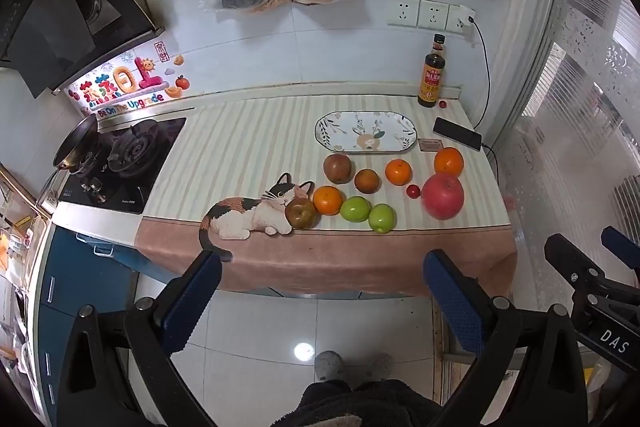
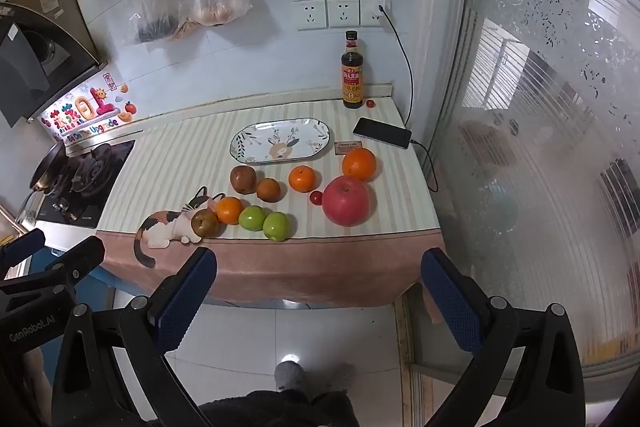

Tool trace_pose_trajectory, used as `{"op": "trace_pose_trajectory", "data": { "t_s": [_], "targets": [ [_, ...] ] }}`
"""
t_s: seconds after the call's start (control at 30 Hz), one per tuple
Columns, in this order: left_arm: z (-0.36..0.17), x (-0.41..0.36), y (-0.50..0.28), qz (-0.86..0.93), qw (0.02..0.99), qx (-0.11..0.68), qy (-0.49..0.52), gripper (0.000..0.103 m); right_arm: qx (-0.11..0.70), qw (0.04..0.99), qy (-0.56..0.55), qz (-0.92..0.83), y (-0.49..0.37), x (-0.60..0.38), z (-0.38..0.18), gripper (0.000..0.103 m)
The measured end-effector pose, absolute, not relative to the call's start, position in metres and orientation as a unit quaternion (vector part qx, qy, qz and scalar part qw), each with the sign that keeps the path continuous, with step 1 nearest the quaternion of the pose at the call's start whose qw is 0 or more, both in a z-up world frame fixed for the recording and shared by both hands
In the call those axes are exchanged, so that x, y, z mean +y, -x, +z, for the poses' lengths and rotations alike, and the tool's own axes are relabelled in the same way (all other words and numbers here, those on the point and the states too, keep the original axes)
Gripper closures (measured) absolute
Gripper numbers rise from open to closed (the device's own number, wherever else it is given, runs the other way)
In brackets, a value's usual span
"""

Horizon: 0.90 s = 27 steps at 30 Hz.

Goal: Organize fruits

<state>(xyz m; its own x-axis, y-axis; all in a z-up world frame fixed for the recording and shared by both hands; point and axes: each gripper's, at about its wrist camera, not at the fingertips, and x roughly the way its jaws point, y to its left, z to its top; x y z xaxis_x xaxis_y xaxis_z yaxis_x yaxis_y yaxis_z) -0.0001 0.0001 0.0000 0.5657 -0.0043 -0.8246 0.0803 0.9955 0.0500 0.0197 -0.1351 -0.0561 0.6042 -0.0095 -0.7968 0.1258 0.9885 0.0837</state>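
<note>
Left gripper (image 1: 322,267) agape | plate (image 1: 366,131) long axis left-right

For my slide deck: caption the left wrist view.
Open left hand-held gripper faces a counter with loose fruit and an empty oval plate.

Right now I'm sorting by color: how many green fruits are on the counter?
2. One green fruit sits right of the front orange; the other green fruit touches it, nearest the cloth's pink border. None looks hidden.
</note>
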Motion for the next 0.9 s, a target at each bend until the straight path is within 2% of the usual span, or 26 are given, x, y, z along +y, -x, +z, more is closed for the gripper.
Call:
{"op": "trace_pose_trajectory", "data": {
  "t_s": [0.9],
  "targets": [
    [0.0027,-0.0018,0.0016,-0.022,0.885,0.464,-0.042,0.000,0.448,0.891,-0.062,-0.039,-0.0146,-0.1274,-0.0548,0.000]
  ]
}}
